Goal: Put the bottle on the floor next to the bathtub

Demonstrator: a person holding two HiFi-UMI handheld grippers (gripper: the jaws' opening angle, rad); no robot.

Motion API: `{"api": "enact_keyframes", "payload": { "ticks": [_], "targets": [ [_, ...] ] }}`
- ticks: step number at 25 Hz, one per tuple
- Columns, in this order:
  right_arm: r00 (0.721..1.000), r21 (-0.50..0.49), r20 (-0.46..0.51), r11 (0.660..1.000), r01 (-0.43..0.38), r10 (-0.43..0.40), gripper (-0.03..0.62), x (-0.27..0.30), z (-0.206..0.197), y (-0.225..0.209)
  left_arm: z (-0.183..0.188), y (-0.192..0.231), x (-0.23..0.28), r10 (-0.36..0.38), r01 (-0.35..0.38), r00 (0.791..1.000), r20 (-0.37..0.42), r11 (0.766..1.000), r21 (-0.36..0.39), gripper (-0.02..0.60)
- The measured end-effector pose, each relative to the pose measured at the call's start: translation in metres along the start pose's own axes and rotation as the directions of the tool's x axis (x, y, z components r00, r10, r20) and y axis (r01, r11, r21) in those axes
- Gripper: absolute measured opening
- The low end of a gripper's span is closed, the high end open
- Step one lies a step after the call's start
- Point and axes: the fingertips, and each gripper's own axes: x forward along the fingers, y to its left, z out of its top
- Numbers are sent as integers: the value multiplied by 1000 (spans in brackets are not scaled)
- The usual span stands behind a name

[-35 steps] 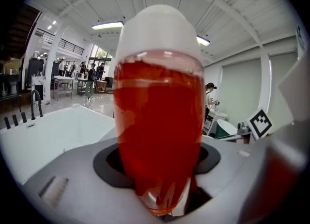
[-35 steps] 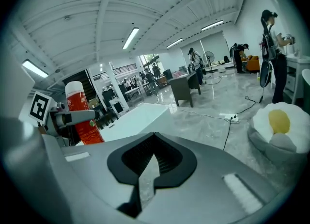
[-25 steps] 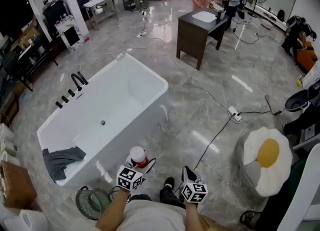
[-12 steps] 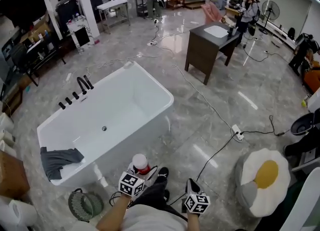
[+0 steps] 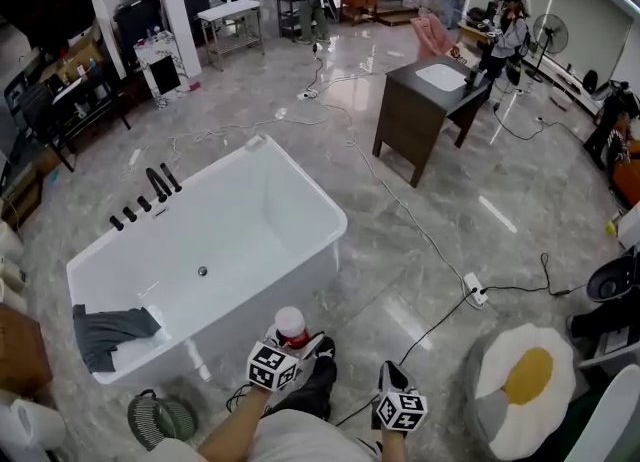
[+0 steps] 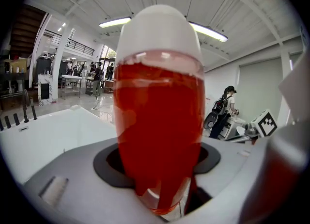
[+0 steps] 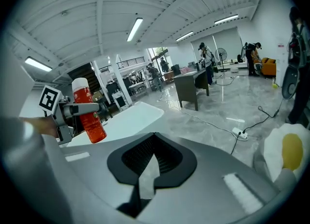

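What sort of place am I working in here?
Likely a big studio or test hall, not a real bathroom: a bathtub stands alone on open marble floor, a sink cabinet sits apart, and cables run to a power strip.

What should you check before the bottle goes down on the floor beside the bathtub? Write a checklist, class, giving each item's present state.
1. Grip of left tongs on bottle: ok.
2. Its white cap on: ok.
3. Spare right tongs shut, empty: ok.
4. Bare floor beside bathtub: ok.
5. Bottle lowered to floor: not ok, held above the tub rim.
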Motion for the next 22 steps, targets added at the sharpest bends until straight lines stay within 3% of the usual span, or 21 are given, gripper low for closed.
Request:
{"api": "enact_keyframes", "payload": {
  "ticks": [9,16,22],
  "targets": [
    [999,-58,26,998,-28,29,2,86,81,-29,49,42,92,-7,7,1000,-4,1000,1,325],
    [985,-73,20,983,-168,170,2,158,137,-10,74,82,136,2,-1,999,-35,1000,13,327],
    [945,-124,41,941,-316,323,2,213,189,20,91,109,169,-11,13,998,-59,999,40,327]
  ]
}}
